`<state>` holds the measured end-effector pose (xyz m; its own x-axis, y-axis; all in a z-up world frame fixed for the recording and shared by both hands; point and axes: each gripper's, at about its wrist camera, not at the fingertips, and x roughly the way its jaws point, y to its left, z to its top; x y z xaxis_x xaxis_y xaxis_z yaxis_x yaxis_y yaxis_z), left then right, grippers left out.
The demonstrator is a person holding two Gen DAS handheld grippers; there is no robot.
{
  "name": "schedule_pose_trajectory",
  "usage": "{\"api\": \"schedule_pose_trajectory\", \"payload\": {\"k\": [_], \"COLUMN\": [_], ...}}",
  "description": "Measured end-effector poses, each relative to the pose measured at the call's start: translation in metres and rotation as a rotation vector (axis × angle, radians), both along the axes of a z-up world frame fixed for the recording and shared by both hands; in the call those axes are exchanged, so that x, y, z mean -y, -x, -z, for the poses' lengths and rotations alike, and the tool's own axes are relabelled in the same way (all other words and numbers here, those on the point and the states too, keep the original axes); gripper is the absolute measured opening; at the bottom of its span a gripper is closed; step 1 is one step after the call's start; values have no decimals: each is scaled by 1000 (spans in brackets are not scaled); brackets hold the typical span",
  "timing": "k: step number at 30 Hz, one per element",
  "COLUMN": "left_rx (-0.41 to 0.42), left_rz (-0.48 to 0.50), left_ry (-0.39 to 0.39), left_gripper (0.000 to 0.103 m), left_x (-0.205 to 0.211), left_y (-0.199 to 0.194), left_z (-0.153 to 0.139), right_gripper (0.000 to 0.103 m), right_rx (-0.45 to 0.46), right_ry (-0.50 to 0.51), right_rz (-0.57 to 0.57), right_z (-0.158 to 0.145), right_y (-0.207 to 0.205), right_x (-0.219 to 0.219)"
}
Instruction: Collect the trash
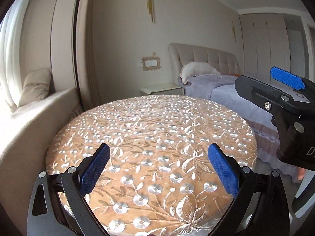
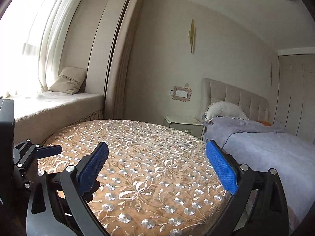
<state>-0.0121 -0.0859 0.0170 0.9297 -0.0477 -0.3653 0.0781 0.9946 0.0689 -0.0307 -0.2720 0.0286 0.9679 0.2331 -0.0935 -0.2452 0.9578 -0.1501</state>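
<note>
trash cannot be made out in either view. both look over a round table (image 1: 149,137) draped in a tan cloth embroidered with silver flowers. left gripper (image 1: 159,169) hangs over the table's near edge, its 2 blue-padded fingers spread wide and grasping nothing. right gripper (image 2: 157,167) hovers just beside it, likewise released, jaws wide apart. behind the table stand a window seat (image 2: 59,104) with a cushion (image 2: 69,80), a nightstand (image 2: 185,125) and a bed (image 2: 265,149) with lavender covers.

Left claw (image 1: 159,167) and right claw (image 2: 157,163) both spread.
</note>
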Motion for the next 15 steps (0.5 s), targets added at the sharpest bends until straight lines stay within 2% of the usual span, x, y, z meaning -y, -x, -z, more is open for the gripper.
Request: {"api": "schedule_pose_trajectory", "payload": {"k": [5,15], "left_rx": [10,41], "left_rz": [-36,-34], "left_ry": [57,53], "left_gripper": [98,98], "left_x": [-27,-40], "left_y": [-4,-3], "left_z": [-6,-15], "right_gripper": [98,98], "right_rx": [1,-4], "right_ry": [0,41], "right_rz": [-32,-64], "right_z": [-6,-1], "right_y": [-6,-7], "right_x": [-22,-47]}}
